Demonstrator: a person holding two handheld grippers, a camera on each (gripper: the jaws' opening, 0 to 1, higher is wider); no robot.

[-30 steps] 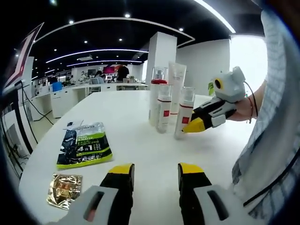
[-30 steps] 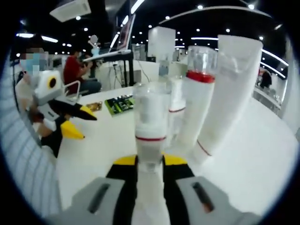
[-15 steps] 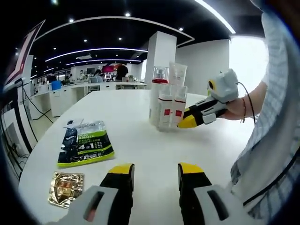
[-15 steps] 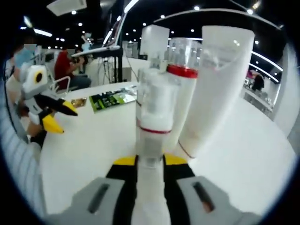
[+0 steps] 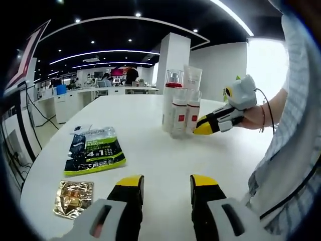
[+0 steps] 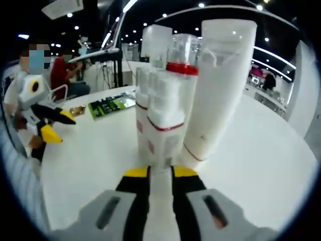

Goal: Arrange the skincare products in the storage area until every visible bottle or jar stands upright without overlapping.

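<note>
In the left gripper view, the left claw [image 5: 166, 187] hangs low over the white surface [image 5: 145, 155] with its jaws parted and nothing between them, held back as if to leave the cluster room. The skincare bottles [image 5: 181, 110] stand upright and packed together far across the surface, with the right claw [image 5: 203, 129] touching their side. A green sachet [image 5: 94, 153] and a gold sachet [image 5: 73, 198] lie flat, well apart from the bottles. In the right gripper view, the right claw [image 6: 160, 174] sits at the foot of the small bottle [image 6: 165, 125]; whether it grips or has let go I cannot tell. The red-collared bottle [image 6: 180, 75] and tall tube [image 6: 218, 85] stand just behind, close but upright.
</note>
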